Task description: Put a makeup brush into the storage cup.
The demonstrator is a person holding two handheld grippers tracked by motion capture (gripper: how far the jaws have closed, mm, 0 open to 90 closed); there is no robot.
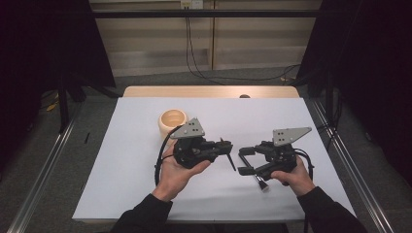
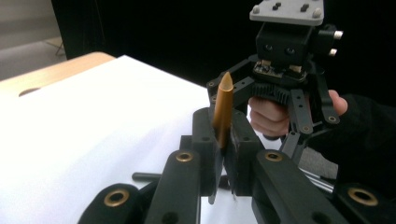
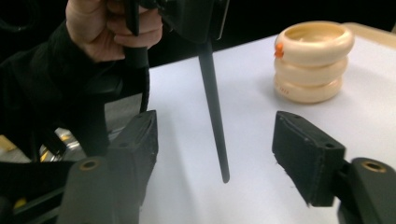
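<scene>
Left gripper (image 1: pixel 224 148) has its jaws clamped on a thin pen-like stick (image 2: pixel 222 112), gold-tipped at one end, its dark shaft (image 3: pixel 214 107) slanting down. Right gripper (image 1: pixel 245 162), facing it from just beside, has its jaws apart with nothing between them. Both hover over the white table sheet (image 1: pixel 136 174), near the cream ringed holder (image 1: pixel 172 121).

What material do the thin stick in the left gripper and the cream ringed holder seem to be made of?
Stick: probably plastic or lacquered wood; dark, smooth, slightly glossy shaft, with a brass-coloured tip that could be metal. Holder: likely matte silicone or soft plastic; rounded stacked rings, no shine.
</scene>
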